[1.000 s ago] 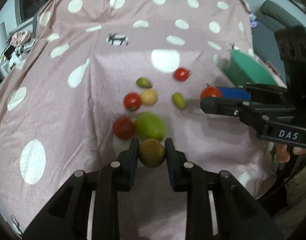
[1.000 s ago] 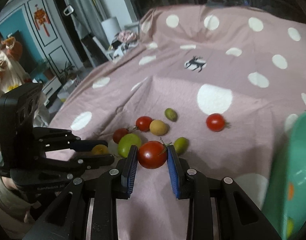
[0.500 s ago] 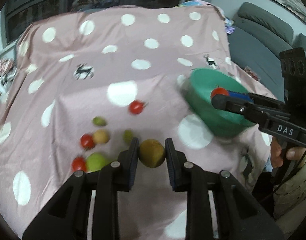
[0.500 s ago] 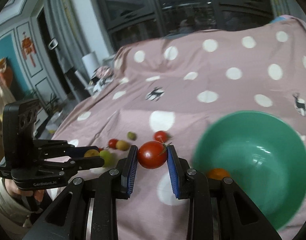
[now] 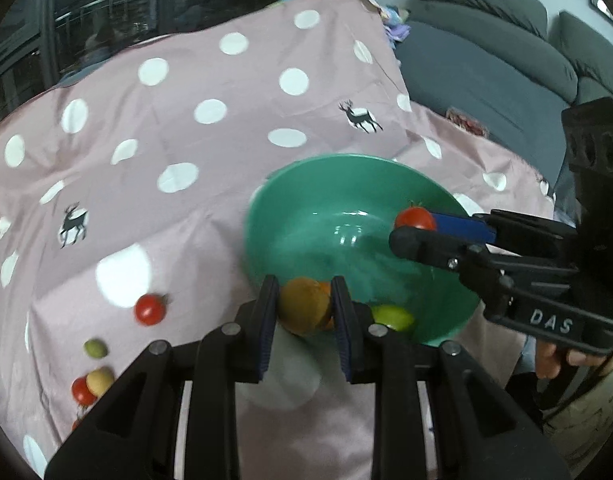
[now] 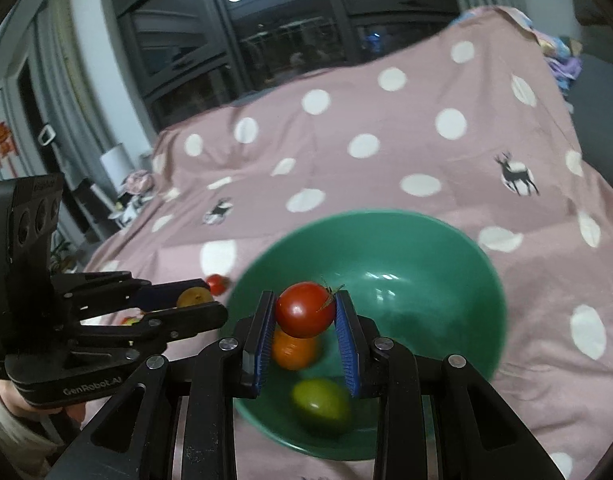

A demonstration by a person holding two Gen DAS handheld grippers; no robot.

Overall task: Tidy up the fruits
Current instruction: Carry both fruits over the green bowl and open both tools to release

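Observation:
My left gripper (image 5: 304, 312) is shut on a brown-yellow round fruit (image 5: 304, 310) and holds it at the near rim of the green bowl (image 5: 306, 184). My right gripper (image 6: 305, 312) is shut on a red tomato (image 6: 304, 309) and holds it over the inside of the bowl (image 6: 446, 264). An orange fruit (image 6: 294, 351) and a green fruit (image 6: 320, 402) lie in the bowl. In the left wrist view the right gripper (image 5: 414, 228) reaches in from the right with the tomato (image 5: 414, 219). In the right wrist view the left gripper (image 6: 194, 300) shows at the left.
On the pink polka-dot cloth (image 5: 186, 128), left of the bowl, lie a red tomato (image 5: 149, 309), a small green fruit (image 5: 95, 348), a yellow fruit (image 5: 99, 379) and another tomato (image 5: 82, 391). A grey sofa (image 5: 486, 60) stands behind at the right.
Both grippers have swung right from the fruit pile to the green bowl, each still holding its fruit. The bowl now fills the middle of both views.

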